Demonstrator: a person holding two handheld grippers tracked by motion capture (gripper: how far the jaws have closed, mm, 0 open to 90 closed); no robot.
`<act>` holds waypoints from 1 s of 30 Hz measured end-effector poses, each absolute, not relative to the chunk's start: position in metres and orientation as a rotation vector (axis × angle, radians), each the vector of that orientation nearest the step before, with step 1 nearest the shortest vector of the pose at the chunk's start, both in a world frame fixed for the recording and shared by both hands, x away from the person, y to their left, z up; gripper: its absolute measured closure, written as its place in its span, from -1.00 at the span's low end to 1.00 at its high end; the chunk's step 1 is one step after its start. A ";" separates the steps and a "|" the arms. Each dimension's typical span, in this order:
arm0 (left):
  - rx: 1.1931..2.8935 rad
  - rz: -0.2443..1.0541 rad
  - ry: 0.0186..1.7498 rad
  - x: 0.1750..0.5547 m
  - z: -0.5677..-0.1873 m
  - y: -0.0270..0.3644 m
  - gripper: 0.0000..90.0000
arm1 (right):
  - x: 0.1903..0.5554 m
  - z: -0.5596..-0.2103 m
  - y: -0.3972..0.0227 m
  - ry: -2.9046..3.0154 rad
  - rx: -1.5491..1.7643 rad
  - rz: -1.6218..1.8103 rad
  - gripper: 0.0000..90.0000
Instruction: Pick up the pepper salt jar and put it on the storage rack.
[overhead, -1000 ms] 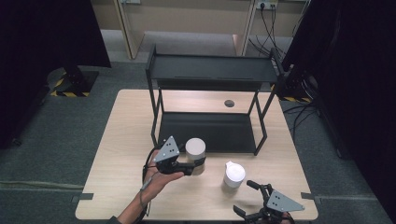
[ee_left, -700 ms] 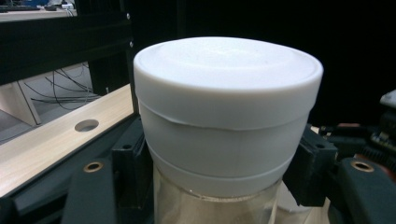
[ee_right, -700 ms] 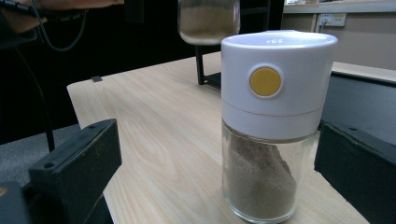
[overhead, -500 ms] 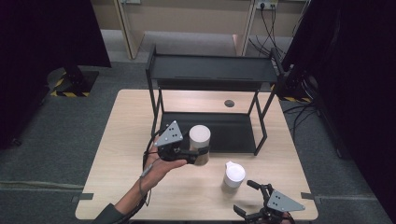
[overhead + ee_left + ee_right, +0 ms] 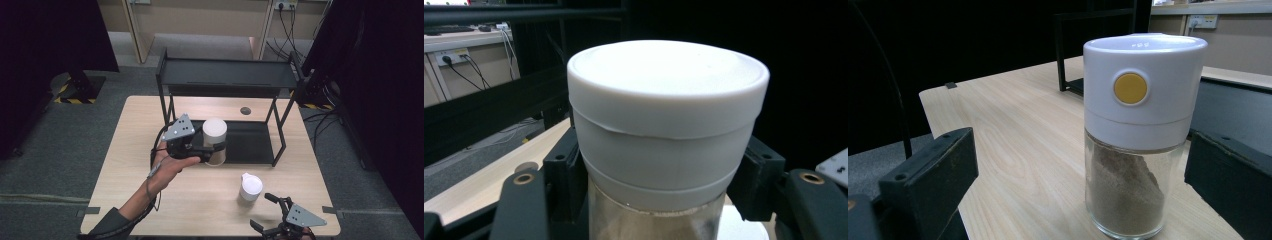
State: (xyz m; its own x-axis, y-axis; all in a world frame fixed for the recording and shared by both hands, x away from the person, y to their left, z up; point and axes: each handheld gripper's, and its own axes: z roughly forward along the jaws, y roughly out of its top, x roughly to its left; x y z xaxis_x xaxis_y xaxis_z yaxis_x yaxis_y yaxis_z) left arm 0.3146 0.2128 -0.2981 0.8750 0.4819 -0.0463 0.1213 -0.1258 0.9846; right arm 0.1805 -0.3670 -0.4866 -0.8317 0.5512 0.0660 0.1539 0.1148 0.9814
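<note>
- Your left gripper [image 5: 212,150] is clamped on a jar with a white lid [image 5: 214,141]; in the left gripper view the two black jaws press the jar [image 5: 664,150] from both sides, just under the lid.
- You hold that jar upright, lifted off the wooden table [image 5: 125,165], in front of the black shelf rack [image 5: 227,75] and near the rack's lower tray.
- Your left hand [image 5: 167,162] wraps the gripper body from below, with the grey three-cornered plate on top.
- Your right gripper [image 5: 270,215] sits at the near right edge of the table, jaws apart and gripping nothing.
- A second jar [image 5: 250,186] stands upright on the table just in front of those open jaws, not touching them.
- In the right gripper view this second jar [image 5: 1138,135] shows a white cap with a round yellow button and a clear glass body partly filled with brown powder.
- The two jars are apart, the held one farther from you and to the left.
</note>
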 end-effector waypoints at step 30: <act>1.706 0.388 0.479 0.337 -0.214 0.210 -0.22 | 0.181 -0.487 -0.367 2.082 0.691 1.773 -0.97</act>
